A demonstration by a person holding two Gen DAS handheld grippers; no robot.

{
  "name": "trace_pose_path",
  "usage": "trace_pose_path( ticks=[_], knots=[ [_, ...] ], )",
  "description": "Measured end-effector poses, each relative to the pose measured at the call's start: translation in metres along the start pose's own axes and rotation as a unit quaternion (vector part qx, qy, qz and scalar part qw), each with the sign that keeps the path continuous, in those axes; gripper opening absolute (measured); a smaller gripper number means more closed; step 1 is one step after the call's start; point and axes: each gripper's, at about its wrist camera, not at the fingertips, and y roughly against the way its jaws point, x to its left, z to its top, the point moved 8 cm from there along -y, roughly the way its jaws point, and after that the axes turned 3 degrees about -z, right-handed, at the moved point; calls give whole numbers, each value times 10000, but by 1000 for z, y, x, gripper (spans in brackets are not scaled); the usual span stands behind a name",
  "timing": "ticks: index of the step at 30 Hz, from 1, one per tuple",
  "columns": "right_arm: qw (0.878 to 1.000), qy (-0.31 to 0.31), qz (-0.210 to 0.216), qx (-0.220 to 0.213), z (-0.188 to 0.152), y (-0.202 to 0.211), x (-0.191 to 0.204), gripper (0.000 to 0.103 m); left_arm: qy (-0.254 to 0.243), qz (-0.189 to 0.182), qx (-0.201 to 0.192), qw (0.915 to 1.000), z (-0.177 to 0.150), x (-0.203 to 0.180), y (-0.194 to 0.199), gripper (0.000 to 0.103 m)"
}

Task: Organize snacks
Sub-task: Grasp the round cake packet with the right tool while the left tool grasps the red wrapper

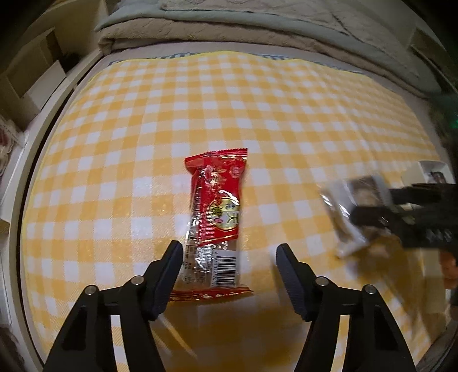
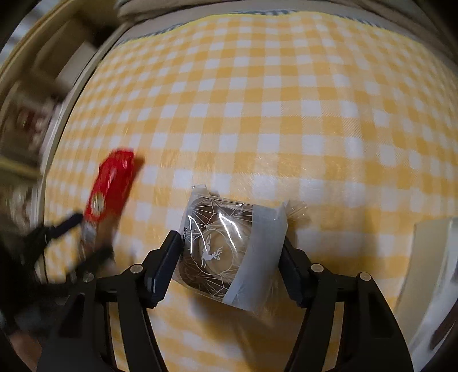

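Note:
A red snack packet [image 1: 216, 217] lies lengthwise on the yellow checked cloth [image 1: 257, 108], its near end between the fingers of my open left gripper [image 1: 229, 251], which hovers just above it. My right gripper [image 2: 230, 249] is shut on a clear-wrapped pastry packet [image 2: 226, 251] with a white web pattern, held above the cloth. In the left wrist view that packet [image 1: 352, 211] shows at the right, blurred, in the right gripper [image 1: 360, 209]. The red packet [image 2: 110, 186] and the left gripper [image 2: 86, 237] show blurred at the left of the right wrist view.
Folded grey-beige blankets [image 1: 229, 25] lie along the far edge of the cloth. A white box [image 2: 429, 257] stands at the right; it also shows in the left wrist view [image 1: 429, 168]. Shelving and clutter [image 1: 34, 74] sit beyond the left edge.

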Motion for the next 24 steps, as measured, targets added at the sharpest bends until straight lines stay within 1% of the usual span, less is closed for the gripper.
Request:
trace_pose_path(
  ticks=[1, 4, 5, 7, 9, 12, 14, 15, 16, 18, 20, 22, 24],
  knots=[
    [9999, 101, 28, 27, -5, 2, -3, 67, -3, 58, -20, 10000, -1, 0, -1, 58],
    [9991, 392, 89, 158, -22, 8, -8, 67, 8, 263, 83, 9996, -5, 2, -8, 47],
    [9985, 503, 99, 189, -27, 10, -9, 67, 23, 302, 130, 9995, -6, 3, -10, 40],
    [9973, 697, 73, 211, -37, 14, -11, 67, 113, 270, 196, 9994, -9, 2, -12, 39],
    [9970, 746, 24, 199, -40, 17, -11, 67, 231, 217, 260, 9992, -14, 0, -11, 39],
    [9988, 465, -85, 131, -40, 22, -17, 68, 484, 152, 473, 9976, -27, -1, -10, 39],
    [9997, 223, -76, 88, -36, 20, -12, 73, 709, 37, 609, 9956, -34, -1, -6, 39],
    [9999, 70, -70, 60, -35, 21, -13, 79, 813, -37, 673, 9944, -38, -3, -4, 40],
    [9999, 8, -86, 53, -35, 20, -13, 83, 858, -51, 674, 9940, -40, -3, -2, 42],
    [9997, -89, -202, 39, -36, 19, -13, 86, 894, -56, 654, 9938, -40, -5, 0, 60],
    [9993, -207, -321, 47, -33, 14, -10, 91, 908, -1, 541, 9944, -36, -4, 3, 73],
    [9982, -377, -455, 53, -31, 9, -9, 92, 944, 90, 457, 9944, -30, -4, 4, 74],
    [9969, -470, -621, 85, -29, 1, -4, 92, 1026, 104, 433, 9937, -22, -3, 0, 74]
  ],
)
